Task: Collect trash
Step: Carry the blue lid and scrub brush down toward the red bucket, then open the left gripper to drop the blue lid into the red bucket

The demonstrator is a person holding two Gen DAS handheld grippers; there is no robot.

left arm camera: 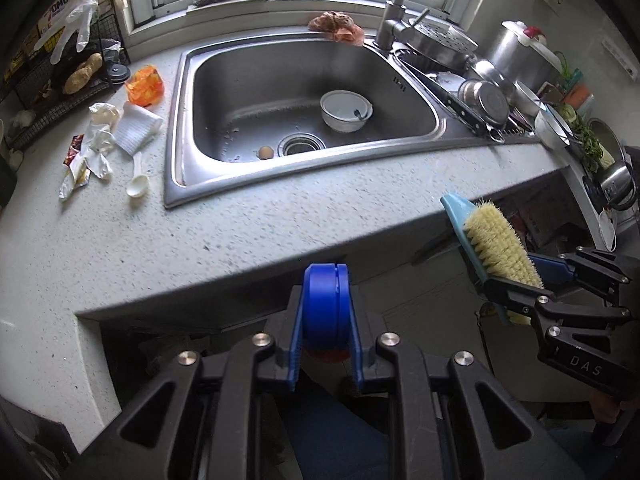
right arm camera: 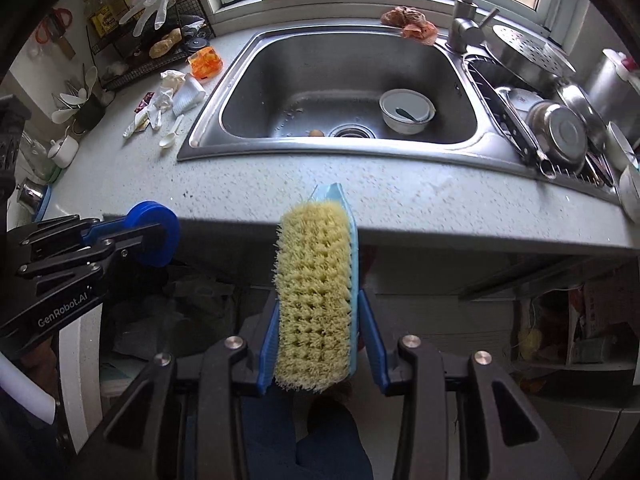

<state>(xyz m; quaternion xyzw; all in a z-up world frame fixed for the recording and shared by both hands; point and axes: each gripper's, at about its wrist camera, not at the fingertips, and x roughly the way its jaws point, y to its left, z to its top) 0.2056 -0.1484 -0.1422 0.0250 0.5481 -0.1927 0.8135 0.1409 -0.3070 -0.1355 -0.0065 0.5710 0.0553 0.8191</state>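
Note:
My left gripper [left arm camera: 323,344] is shut on a round blue plastic part [left arm camera: 325,304], held below the counter's front edge; it also shows in the right wrist view [right arm camera: 154,240]. My right gripper [right arm camera: 322,344] is shut on a scrub brush [right arm camera: 316,292] with yellow bristles and a light blue back, also seen in the left wrist view [left arm camera: 496,248]. Trash lies on the counter left of the sink: crumpled white wrappers [left arm camera: 98,136], a torn sachet [left arm camera: 74,156], an orange bag [left arm camera: 145,86], a white plastic spoon [left arm camera: 138,184]. An eggshell [left arm camera: 265,153] lies by the drain.
A steel sink [left arm camera: 224,80] holds a white bowl [left arm camera: 346,111]. A brown-orange rag [left arm camera: 336,26] sits behind it by the faucet [left arm camera: 394,12]. Pots and dishes [left arm camera: 488,100] crowd the rack at right. A wire rack [left arm camera: 60,92] stands at far left.

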